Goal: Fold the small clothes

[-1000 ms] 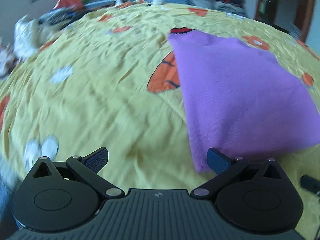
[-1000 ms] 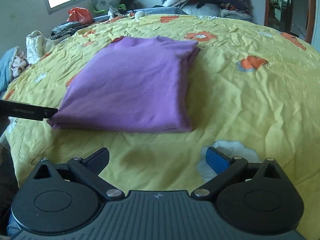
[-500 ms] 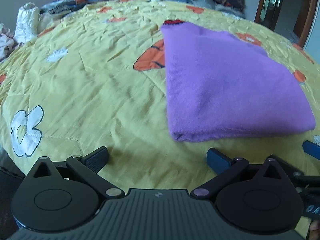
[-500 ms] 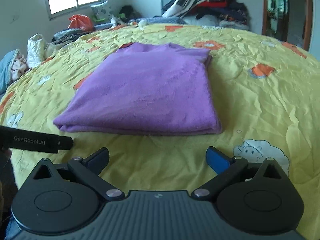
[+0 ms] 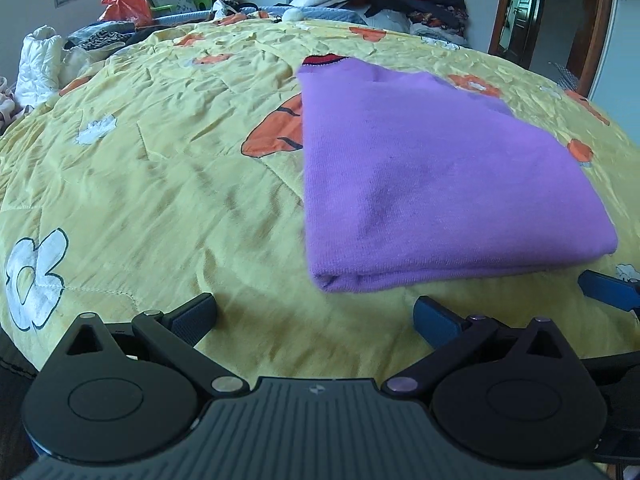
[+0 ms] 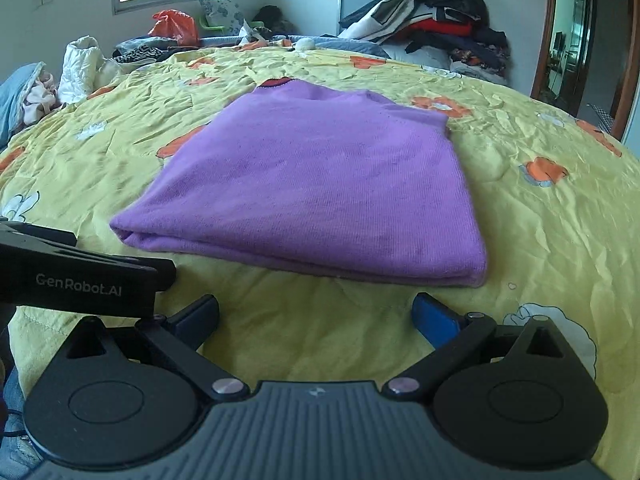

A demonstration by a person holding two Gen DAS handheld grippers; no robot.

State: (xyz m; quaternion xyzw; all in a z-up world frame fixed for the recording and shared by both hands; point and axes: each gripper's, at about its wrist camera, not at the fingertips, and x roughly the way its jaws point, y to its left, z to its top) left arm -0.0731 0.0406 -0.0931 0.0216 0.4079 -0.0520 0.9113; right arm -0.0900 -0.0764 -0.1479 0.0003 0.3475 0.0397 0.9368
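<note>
A purple top [image 5: 432,176] lies folded into a flat rectangle on the yellow bedspread [image 5: 152,184], its folded edge toward me and a red collar at the far end. It also shows in the right wrist view [image 6: 328,188]. My left gripper [image 5: 316,316] is open and empty, just short of the top's near left corner. My right gripper [image 6: 316,316] is open and empty, a little back from the near folded edge. The left gripper's body [image 6: 80,276] shows at the left of the right wrist view.
A pile of dark and red clothes [image 6: 436,28] sits at the far end of the bed. White and blue bundles [image 6: 80,68] and an orange bag [image 6: 174,26] lie at the far left. A doorway [image 6: 572,52] is at the right.
Both grippers have drawn back from the folded top toward the near edge of the bed and risen slightly. The top has stayed put.
</note>
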